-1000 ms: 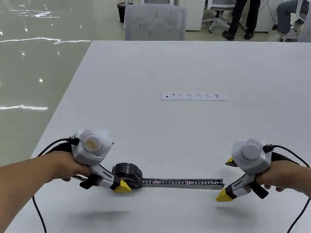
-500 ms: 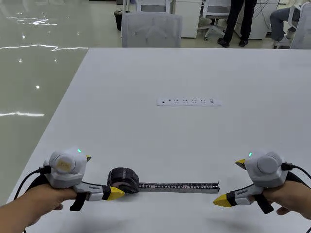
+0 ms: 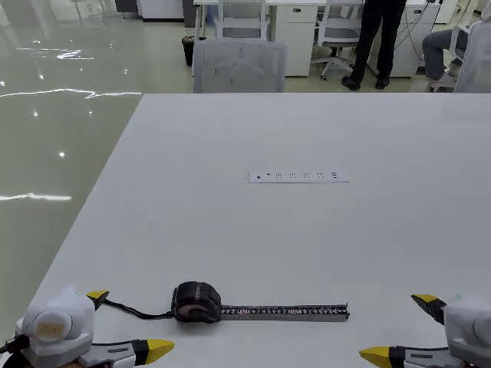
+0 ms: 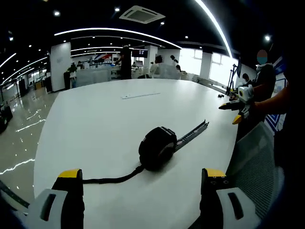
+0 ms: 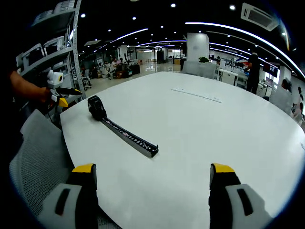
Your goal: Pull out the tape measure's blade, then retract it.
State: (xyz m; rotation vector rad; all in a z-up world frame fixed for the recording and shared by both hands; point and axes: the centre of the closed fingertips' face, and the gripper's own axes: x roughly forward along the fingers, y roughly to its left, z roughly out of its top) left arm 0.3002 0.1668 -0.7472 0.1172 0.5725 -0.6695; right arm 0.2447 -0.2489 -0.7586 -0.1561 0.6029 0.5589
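A black tape measure (image 3: pixel 197 301) lies on the white table (image 3: pixel 307 230) near its front edge. Its blade (image 3: pixel 285 311) is pulled out to the right and lies flat, and a black wrist strap (image 3: pixel 134 310) trails to the left. My left gripper (image 3: pixel 128 322) hovers at the lower left, open and empty, short of the case (image 4: pixel 158 147). In the left gripper view the gripper (image 4: pixel 142 174) has the case between and beyond its jaws. My right gripper (image 3: pixel 399 328) is open and empty at the lower right. In its own view the right gripper (image 5: pixel 153 168) is just short of the blade's end (image 5: pixel 152 150).
A white power strip (image 3: pixel 298 177) is set in the middle of the table. A grey chair (image 3: pixel 238 66) stands at the far edge, with people (image 3: pixel 381 38) and office furniture beyond. The table's left edge (image 3: pixel 92 199) drops to a glossy floor.
Both grippers have drawn back toward me and away from the tape measure, the left off the case and the right off the blade's end. The blade stays out on the table.
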